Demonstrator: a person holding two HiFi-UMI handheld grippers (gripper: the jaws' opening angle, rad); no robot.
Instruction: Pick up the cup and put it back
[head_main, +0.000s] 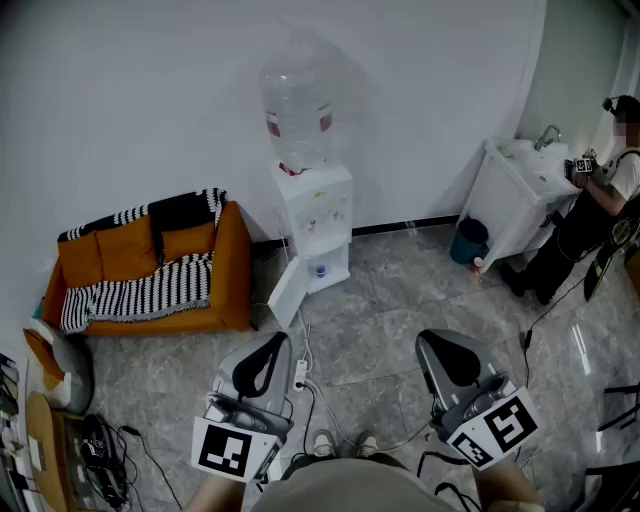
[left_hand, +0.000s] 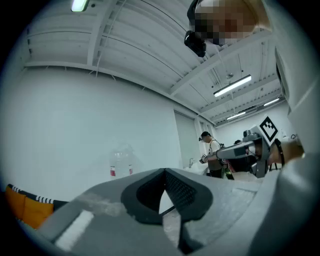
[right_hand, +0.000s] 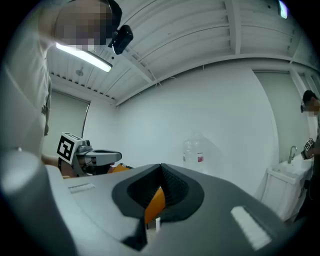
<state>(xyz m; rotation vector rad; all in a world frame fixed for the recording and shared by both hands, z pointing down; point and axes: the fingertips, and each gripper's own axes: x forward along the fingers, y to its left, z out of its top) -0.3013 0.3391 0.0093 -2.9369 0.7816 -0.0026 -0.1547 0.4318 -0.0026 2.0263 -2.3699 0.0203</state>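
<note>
A white water dispenser (head_main: 314, 225) with a big clear bottle (head_main: 297, 100) stands against the far wall. Its lower door (head_main: 285, 290) hangs open, and a small blue thing (head_main: 320, 269), perhaps the cup, sits inside. Both grippers are held low near my body, well short of the dispenser. My left gripper (head_main: 275, 342) is shut with nothing in it; its jaws meet at the tip (left_hand: 164, 172). The right gripper (head_main: 435, 340) is likewise shut and holds nothing (right_hand: 161, 167). The bottle (left_hand: 120, 162) shows faintly beyond the left jaws, and the bottle (right_hand: 193, 150) also stands beyond the right jaws.
An orange sofa (head_main: 235, 265) with a striped blanket stands left of the dispenser. At the far right another person (head_main: 600, 200) works at a white sink (head_main: 520, 190), with a blue bin (head_main: 468, 242) below. Cables and a power strip (head_main: 300, 375) lie on the floor ahead. Clutter sits at left (head_main: 60, 440).
</note>
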